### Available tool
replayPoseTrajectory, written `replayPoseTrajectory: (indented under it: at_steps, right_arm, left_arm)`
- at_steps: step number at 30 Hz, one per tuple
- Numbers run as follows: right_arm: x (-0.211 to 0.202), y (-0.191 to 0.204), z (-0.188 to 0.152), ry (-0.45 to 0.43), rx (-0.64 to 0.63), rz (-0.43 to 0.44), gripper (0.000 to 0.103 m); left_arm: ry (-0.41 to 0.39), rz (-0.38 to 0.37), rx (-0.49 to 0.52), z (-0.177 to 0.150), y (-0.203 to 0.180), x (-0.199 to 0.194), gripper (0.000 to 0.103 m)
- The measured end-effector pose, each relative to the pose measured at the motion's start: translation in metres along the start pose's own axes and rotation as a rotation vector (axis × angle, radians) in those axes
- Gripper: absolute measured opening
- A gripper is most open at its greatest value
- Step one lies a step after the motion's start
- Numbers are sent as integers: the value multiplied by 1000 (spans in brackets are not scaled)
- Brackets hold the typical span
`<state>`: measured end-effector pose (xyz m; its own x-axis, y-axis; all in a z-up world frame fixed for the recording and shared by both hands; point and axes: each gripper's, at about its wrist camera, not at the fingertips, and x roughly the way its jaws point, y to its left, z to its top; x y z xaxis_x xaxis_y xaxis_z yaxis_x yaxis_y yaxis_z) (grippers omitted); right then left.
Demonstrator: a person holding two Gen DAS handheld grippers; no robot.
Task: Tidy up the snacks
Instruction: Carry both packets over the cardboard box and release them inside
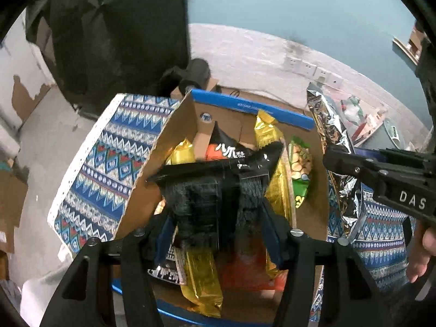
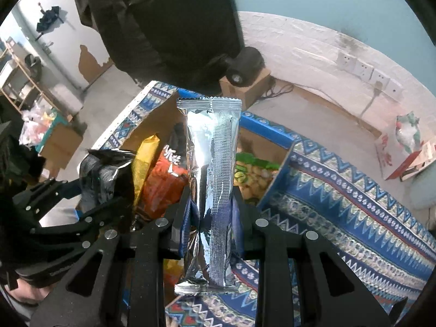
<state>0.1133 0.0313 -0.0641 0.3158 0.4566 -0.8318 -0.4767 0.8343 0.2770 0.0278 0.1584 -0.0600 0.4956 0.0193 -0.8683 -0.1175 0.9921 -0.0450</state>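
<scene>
My way into the cardboard box (image 1: 174, 125) is crowded: upright yellow packets (image 1: 268, 136) and a green packet (image 1: 299, 163) fill its far side, and its raised left flap walls that side. Right of the box, patterned cloth (image 2: 340, 204) lies open.

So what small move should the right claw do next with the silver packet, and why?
Probably carry the silver packet left and lower it into the cardboard box. The right claw grips it upright beside the box, where other snacks already stand.
</scene>
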Motion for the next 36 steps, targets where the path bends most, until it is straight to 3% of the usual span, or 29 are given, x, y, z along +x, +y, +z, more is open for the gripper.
replayPoseTrajectory:
  at_steps: [3, 8, 24, 26, 29, 36]
  right_arm:
    - [4, 2, 1, 7, 3, 9, 25]
    - [10, 5, 4, 15, 15, 24, 25]
    - [28, 28, 5, 47, 14, 78, 29]
    - [24, 29, 6, 39, 18, 87, 39]
    - [16, 27, 6, 21, 19, 70, 44]
    - [-17, 13, -1, -33, 12, -25, 66]
  left_arm:
    - [15, -6, 5, 2, 0, -1, 72]
    - [-13, 23, 30, 5, 4, -13, 78]
    - [-21, 27, -19, 8, 25, -25, 79]
    - [-21, 23, -10, 7, 23, -26, 79]
    - [-21, 27, 4, 6, 20, -28, 80]
    - [-44, 20, 41, 4, 7, -40, 85]
